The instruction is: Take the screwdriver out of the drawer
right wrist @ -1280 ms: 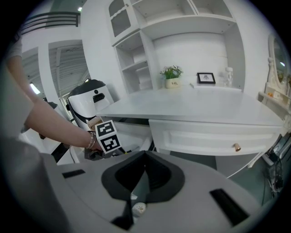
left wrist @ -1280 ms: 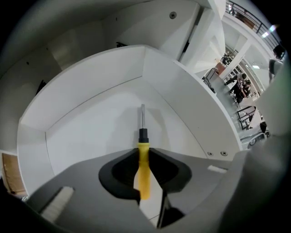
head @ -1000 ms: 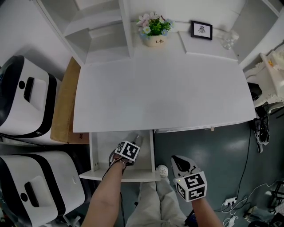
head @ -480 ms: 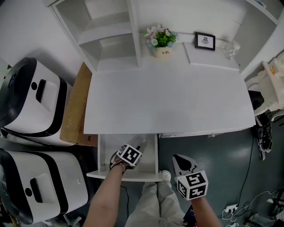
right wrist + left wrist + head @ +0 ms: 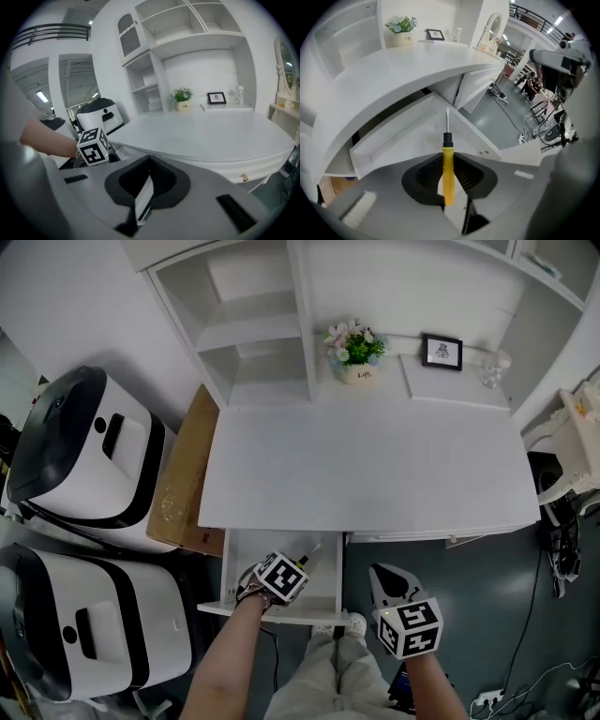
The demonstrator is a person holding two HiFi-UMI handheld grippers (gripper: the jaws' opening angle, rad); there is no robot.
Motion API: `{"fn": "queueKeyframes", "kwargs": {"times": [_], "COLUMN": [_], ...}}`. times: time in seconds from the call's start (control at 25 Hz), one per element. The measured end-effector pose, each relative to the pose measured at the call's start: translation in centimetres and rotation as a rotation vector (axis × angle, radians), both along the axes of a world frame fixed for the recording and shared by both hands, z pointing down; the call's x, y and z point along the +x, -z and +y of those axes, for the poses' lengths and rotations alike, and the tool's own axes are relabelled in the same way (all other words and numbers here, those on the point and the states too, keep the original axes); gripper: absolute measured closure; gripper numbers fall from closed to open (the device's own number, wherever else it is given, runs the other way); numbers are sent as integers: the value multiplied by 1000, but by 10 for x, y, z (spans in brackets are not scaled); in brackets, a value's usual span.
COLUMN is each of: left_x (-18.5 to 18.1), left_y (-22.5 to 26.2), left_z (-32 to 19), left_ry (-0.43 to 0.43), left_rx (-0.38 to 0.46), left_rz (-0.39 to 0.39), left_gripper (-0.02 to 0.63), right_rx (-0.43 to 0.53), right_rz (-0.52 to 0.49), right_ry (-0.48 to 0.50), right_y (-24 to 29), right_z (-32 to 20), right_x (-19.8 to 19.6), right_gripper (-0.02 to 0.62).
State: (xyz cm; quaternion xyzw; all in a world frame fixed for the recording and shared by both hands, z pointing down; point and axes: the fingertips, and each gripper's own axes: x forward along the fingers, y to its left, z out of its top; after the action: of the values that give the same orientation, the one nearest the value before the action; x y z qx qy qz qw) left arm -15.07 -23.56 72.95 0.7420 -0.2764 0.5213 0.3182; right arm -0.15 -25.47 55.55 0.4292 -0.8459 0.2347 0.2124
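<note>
Screwdriver [image 5: 448, 176]: it sits in your left gripper [image 5: 448, 158], whose jaws are clamped on the yellow handle with the metal shaft sticking out ahead. It hangs over the open drawer [image 5: 240, 557], just under the front edge of the white desk [image 5: 366, 465], and looks clear of the drawer floor. Right gripper [image 5: 149, 161]: jaws together, nothing in them, off to the side of the drawer. Handling, my judgement: light, stiff, not fragile. The smooth plastic handle could twist or slide in the pads if you tilt it. Keep your hold on the handle, not on the thin, slick shaft. Mind the shaft tip near the desk's edge.
</note>
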Motion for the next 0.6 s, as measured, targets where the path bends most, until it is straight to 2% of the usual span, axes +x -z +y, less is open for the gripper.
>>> {"fn": "queueKeyframes", "kwargs": {"times": [0.4,0.6], "left_x": [10,12], "left_y": [56,83], "left_z": [0,-6], "left_ry": [-56,-17], "left_rx": [106,173], "left_rz": [19,53], "left_gripper": [528,528], "right_rx": [122,190], "right_rz": [3,14], "right_ry": [4,16], "right_y": [54,80], "right_z": [-8,-13], "right_x": [5,6], "right_gripper": [589,589]}}
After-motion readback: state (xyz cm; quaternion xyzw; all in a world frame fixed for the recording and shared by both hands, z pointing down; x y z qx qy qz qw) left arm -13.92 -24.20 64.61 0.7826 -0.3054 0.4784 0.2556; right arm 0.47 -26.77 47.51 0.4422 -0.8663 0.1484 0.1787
